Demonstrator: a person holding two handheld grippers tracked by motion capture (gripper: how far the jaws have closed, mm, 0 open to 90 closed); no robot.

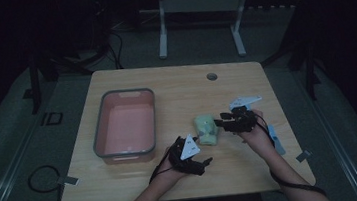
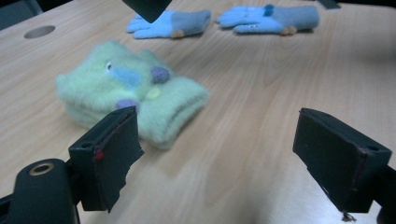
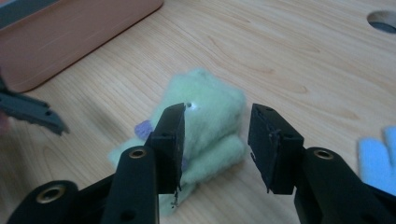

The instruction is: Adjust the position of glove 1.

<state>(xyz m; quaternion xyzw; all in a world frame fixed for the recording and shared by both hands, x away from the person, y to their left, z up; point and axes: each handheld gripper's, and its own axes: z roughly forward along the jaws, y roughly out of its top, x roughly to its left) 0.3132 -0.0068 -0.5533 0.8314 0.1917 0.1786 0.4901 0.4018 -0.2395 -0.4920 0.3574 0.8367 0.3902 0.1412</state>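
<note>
A folded pair of fuzzy pale green gloves (image 1: 206,129) with purple and blue dots lies on the wooden table (image 1: 175,88), right of the bin. My left gripper (image 1: 204,164) sits at the front of the table just short of the green gloves (image 2: 130,93); its jaws stand wide open with bare tabletop between them (image 2: 224,154). My right gripper (image 1: 221,121) hovers at the right side of the green gloves (image 3: 205,126), jaws apart and pressing on nothing (image 3: 215,140).
A pink bin with a grey rim (image 1: 99,124) stands on the left half of the table, its wall (image 3: 70,32) close beyond the gloves. Two light blue gloves (image 2: 170,24) (image 2: 271,18) lie flat at the right. A cable hole (image 1: 211,76) sits near the far edge.
</note>
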